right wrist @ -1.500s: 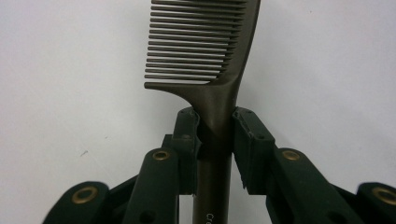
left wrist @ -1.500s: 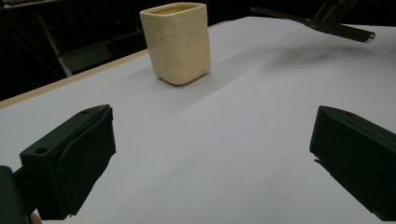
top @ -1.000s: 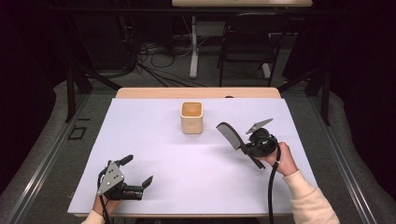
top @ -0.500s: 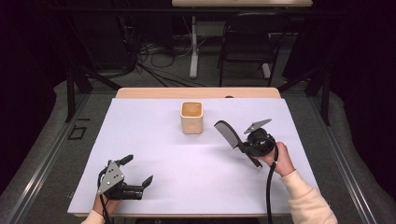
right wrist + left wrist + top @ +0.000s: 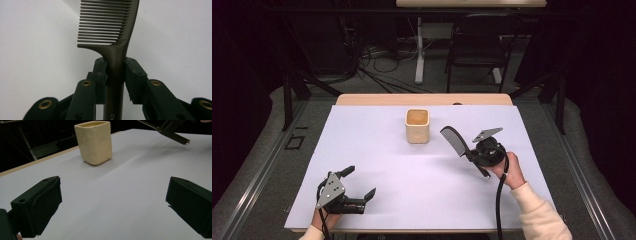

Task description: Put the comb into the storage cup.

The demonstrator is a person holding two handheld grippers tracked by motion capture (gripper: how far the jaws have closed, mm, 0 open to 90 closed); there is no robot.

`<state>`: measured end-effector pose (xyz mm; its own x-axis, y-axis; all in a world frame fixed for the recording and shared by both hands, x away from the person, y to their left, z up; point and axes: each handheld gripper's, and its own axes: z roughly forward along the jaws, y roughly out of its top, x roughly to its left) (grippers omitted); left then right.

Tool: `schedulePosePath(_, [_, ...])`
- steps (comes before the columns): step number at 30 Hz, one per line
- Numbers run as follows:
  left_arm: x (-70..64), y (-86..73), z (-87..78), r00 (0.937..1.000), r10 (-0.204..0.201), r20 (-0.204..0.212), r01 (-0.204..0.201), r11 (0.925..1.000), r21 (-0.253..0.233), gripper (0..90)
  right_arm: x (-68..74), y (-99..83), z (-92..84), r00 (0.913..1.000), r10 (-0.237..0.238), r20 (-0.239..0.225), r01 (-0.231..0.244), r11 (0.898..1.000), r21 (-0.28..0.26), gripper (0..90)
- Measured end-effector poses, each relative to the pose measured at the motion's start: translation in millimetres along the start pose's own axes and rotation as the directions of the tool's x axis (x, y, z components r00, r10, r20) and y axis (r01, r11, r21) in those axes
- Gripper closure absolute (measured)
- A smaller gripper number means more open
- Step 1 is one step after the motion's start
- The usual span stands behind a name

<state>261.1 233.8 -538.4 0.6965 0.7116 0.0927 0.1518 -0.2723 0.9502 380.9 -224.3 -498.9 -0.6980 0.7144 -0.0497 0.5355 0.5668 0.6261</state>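
Right gripper view confirms my right gripper clamps the comb by its handle, lifted above the table toward its right edge. My left gripper, jaws apart and empty, waits near the front-left corner. Pickup is done; I judge delivery into the cup remains.

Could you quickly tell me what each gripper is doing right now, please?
Left tongs: open, holding nothing.
Right tongs: shut on the comb.

left tongs low, jaws wide apart; right tongs clamped, seemingly raised, wrist tilted
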Motion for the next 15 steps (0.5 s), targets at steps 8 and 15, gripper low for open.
schedulePosePath(8, [-0.4, 0.1, 0.1, 1.0000, -0.001, 0.000, 0.001, 1.0000, 0.001, 0.4, 2.1, 1.6, 1.8, 1.0000, -0.002, 0.009, 0.003, 1.000, -0.028, 71.6])
schedulePosePath(15, [-0.4, -0.4, -0.5, 1.0000, -0.004, 0.001, 0.004, 1.0000, 0.001, 0.4, 2.9, 3.3, 2.9, 0.9998, -0.009, 0.018, 0.010, 0.999, -0.044, 71.6])
